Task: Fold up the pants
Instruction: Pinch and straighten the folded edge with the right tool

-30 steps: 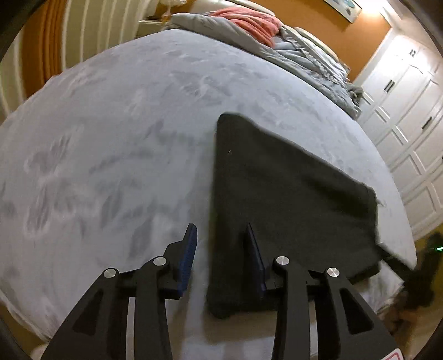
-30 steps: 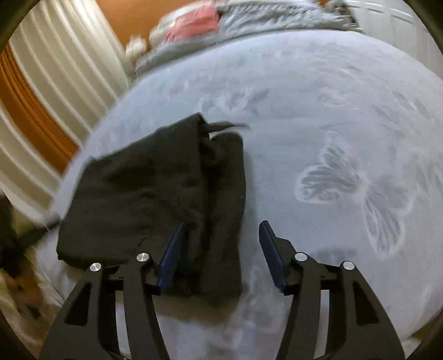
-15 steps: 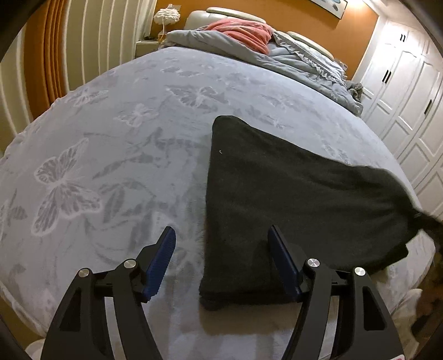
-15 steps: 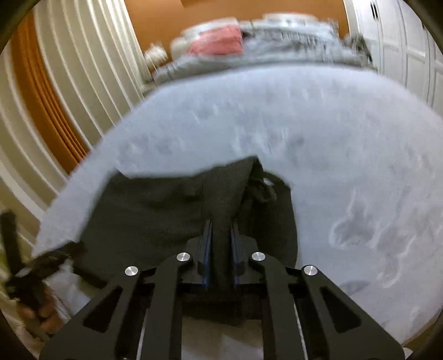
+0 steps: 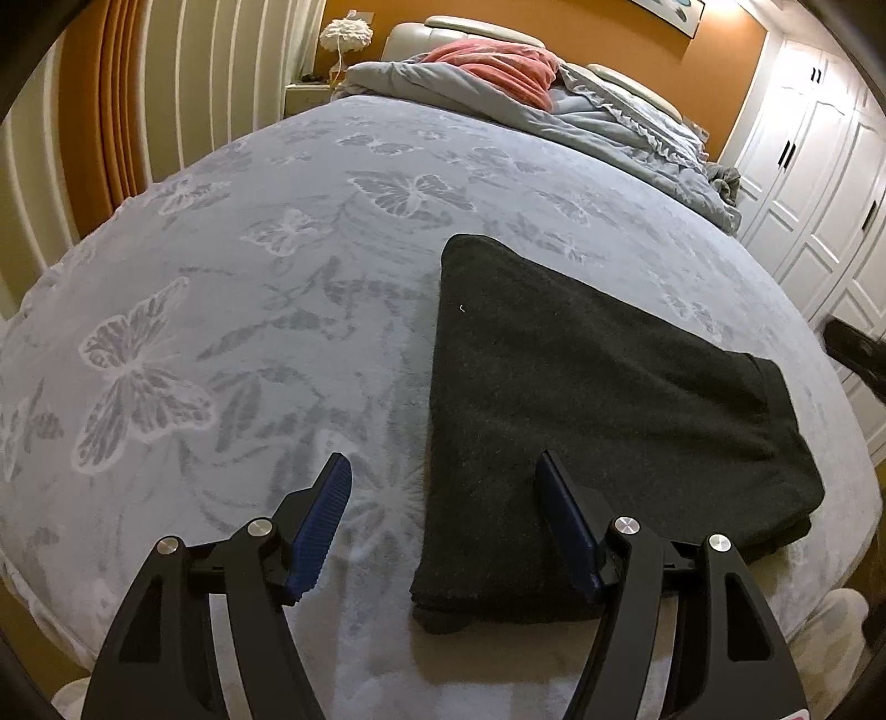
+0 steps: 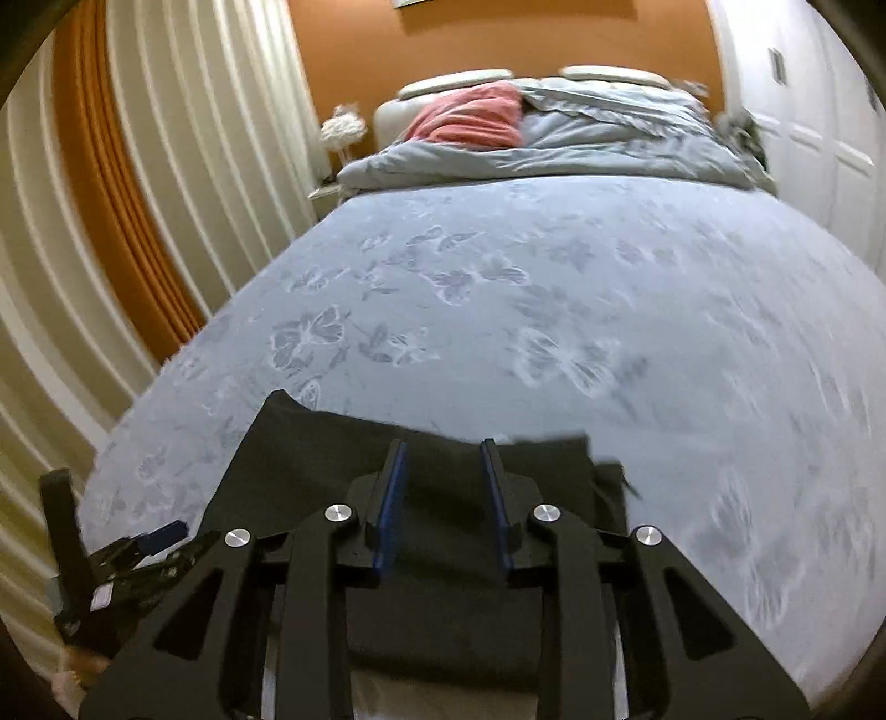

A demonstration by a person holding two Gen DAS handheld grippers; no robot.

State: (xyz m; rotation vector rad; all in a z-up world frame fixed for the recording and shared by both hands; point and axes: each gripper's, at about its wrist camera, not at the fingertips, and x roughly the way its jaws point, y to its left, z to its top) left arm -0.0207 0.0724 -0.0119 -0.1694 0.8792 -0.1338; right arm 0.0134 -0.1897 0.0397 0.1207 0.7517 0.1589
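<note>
The right tongs (image 6: 443, 471) hide the pants' (image 6: 310, 459) near edge; the bedspread (image 6: 747, 387) there is motion-blurred.

We are looking at charcoal-black folded fleece pants (image 5: 598, 399) lying on a pale grey-blue butterfly-patterned bedspread (image 5: 249, 310); beyond, a coral-pink blanket (image 5: 498, 69) is topping a grey rumpled duvet (image 5: 609, 119), orange wall (image 6: 498, 39) glowing behind white-and-orange striped curtains (image 6: 155, 166).

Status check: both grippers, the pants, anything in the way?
Left gripper open, empty. Right gripper jaws just opening, apart over the cloth, gripping nothing. Black pants folded flat on the bedspread. Nothing in the way.
</note>
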